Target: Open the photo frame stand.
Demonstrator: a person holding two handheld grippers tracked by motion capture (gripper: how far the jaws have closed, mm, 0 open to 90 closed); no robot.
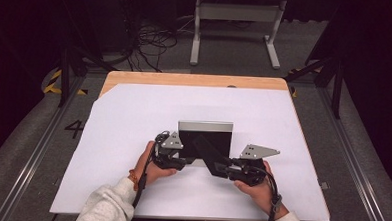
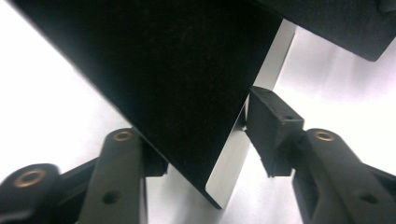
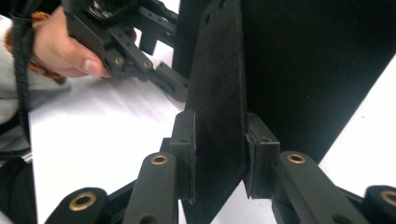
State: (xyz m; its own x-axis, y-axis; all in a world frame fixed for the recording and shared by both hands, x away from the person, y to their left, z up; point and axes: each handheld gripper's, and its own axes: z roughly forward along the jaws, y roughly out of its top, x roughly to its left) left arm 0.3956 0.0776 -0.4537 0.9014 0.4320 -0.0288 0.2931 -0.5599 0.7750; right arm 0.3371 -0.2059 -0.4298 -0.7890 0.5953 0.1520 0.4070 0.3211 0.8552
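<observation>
**A:** What's standing in the middle of the white sheet (image 1: 132, 138)?

**B:** A black panel (image 1: 205, 143) with a silver edge strip along its top, upright, roughly midway between the left and right edges of the desk (image 1: 195, 80) and nearer the person's edge. A second piece, a black felt-faced flap (image 1: 209, 158), slants from it down toward the right hand. It looks like a folding stand or case, but I can't say which.

**A:** And the tools?

**B:** The right gripper (image 3: 219, 154) has its jaws closed on the flap: in the right gripper view both pads press the flap's thin edge from either side. The left gripper (image 2: 196, 140) sits at the panel's lower left corner. In its own view the panel's corner runs between the jaws, with the right pad (image 2: 271, 130) just at the silver edge and the other jaw tucked behind the black face. I'd call that gripping, though a sliver of gap shows by the right pad, so it may be a light hold.

**A:** Why one on each piece?

**B:** My guess is that the left steadies the upright panel so it doesn't tip or slide on the sheet, while the right swings the flap about its hinge line. Holding near the bottom corners keeps both hands low and the panel planted.
</observation>
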